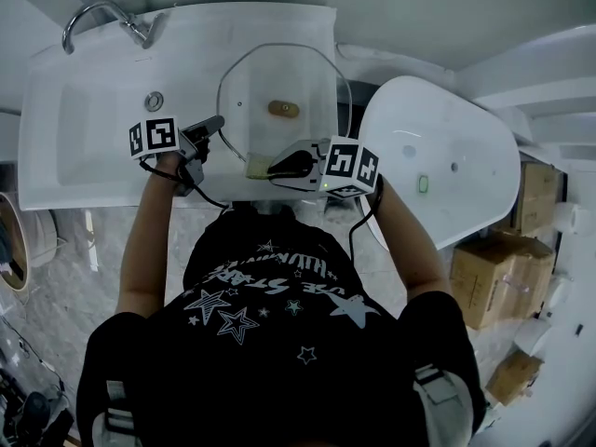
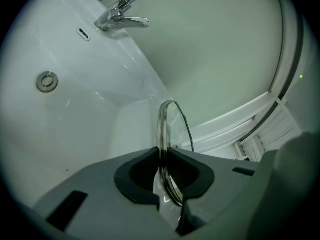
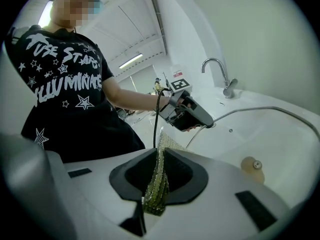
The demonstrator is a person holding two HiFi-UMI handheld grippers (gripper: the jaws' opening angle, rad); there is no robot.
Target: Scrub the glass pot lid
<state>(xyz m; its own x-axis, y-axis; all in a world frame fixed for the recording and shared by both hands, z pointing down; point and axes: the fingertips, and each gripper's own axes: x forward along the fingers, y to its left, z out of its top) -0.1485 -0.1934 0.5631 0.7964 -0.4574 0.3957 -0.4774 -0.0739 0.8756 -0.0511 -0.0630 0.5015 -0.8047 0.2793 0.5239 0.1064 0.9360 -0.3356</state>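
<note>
The round glass pot lid with a tan knob hangs over the right end of the white sink. My left gripper is shut on the lid's left rim; in the left gripper view the rim runs edge-on between the pads of that gripper. My right gripper is shut on a green-yellow scouring pad at the lid's near edge. In the right gripper view the pad sits pinched in that gripper, with the lid, its knob and the left gripper ahead.
A chrome faucet and a drain lie at the sink's left; both also show in the left gripper view, faucet and drain. A white bathtub stands at the right, with cardboard boxes beside it.
</note>
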